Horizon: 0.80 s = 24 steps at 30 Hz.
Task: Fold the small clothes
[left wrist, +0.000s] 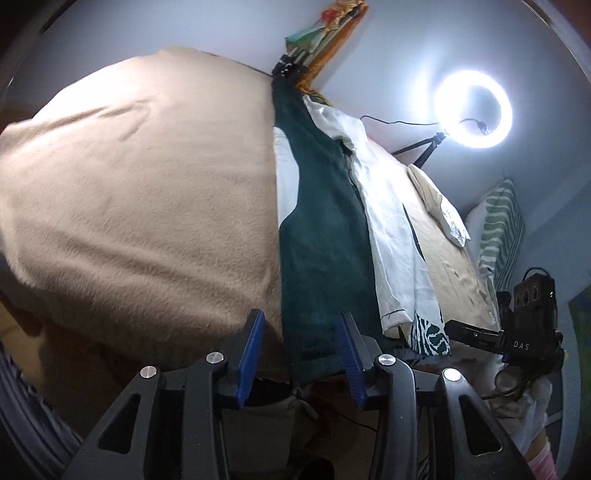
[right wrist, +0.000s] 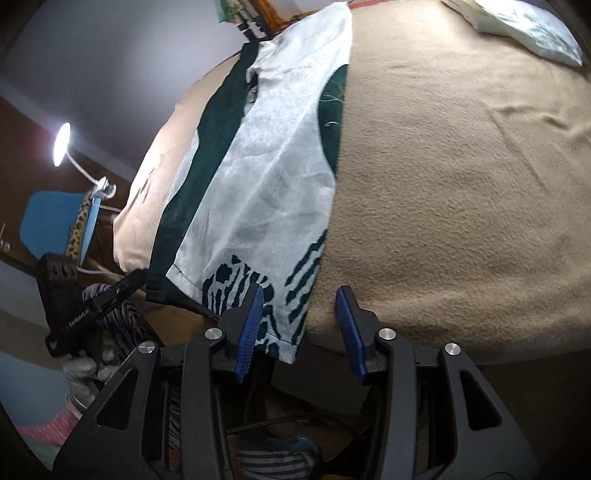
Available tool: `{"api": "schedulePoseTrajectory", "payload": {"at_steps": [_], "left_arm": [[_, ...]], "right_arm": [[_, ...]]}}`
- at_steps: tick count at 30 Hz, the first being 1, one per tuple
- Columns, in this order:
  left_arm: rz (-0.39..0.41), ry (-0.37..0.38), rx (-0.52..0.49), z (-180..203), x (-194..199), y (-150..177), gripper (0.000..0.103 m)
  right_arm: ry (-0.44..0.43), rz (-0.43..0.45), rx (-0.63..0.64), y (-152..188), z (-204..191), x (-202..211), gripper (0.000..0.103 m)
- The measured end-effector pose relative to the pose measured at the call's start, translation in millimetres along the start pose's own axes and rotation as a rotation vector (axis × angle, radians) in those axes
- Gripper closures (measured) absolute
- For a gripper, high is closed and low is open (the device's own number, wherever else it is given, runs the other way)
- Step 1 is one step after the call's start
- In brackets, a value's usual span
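Grippers both gape empty – left gripper [left wrist: 300,334] above the green-and-white garment's [left wrist: 325,236] hem, right gripper [right wrist: 300,308] over its patterned corner on the beige blanket [right wrist: 461,206].

Garment laid lengthwise on a blanket-covered bed

The garment [right wrist: 258,177] lay on the blanket [right wrist: 461,184], its near hem at the bed's front edge. A pillow [right wrist: 532,33] sat at the far right corner. A ring light [left wrist: 472,109] stood beyond the bed, against the wall behind it.
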<state>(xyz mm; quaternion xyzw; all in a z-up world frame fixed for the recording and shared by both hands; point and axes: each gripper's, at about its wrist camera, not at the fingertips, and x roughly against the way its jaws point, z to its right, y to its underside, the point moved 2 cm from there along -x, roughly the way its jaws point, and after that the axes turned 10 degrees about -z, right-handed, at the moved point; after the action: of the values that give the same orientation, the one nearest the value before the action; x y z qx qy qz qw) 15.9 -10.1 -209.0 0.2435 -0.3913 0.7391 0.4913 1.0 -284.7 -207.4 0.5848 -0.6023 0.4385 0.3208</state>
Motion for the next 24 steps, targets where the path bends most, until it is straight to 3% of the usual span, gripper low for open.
{"api": "schedulePoseTrajectory", "payload": {"at_steps": [1,3,4,6,11,15,18,20,21,23,24], "left_arm": [[-0.005,0.004,-0.003,1,0,0,0.073],[-0.021,0.033,0.015,1,-4,-1,0.083],[-0.024,0.040,0.016,3,-6,-2,0.095],[-0.024,0.025,-0.005,5,-6,-2,0.103],[0.011,0.092,0.024,3,16,-6,0.103],[-0.021,0.055,-0.003,0,11,-3,0.103],[-0.051,0.069,0.025,-7,4,0,0.103],[-0.040,0.071,0.043,-12,6,1,0.086],[-0.039,0.074,0.058,-14,7,0,0.069],[-0.042,0.096,0.078,-16,8,-1,0.067],[-0.048,0.098,0.076,-15,7,-1,0.067]], "right_arm": [[0.015,0.000,0.012,-2,-2,-2,0.063],[0.040,-0.014,0.040,-3,-5,-6,0.093],[0.033,-0.025,0.038,-3,-4,-7,0.094],[0.000,-0.024,0.021,-3,0,-6,0.097],[-0.182,0.027,-0.045,1,13,13,0.098],[-0.137,0.008,-0.032,6,16,5,0.098],[-0.126,-0.008,-0.040,8,19,-6,0.098],[-0.143,0.002,-0.043,9,20,-5,0.098],[-0.149,0.005,-0.050,9,22,-4,0.098],[-0.167,0.009,-0.079,8,27,0,0.094],[-0.182,0.011,-0.094,8,29,1,0.085]]}}
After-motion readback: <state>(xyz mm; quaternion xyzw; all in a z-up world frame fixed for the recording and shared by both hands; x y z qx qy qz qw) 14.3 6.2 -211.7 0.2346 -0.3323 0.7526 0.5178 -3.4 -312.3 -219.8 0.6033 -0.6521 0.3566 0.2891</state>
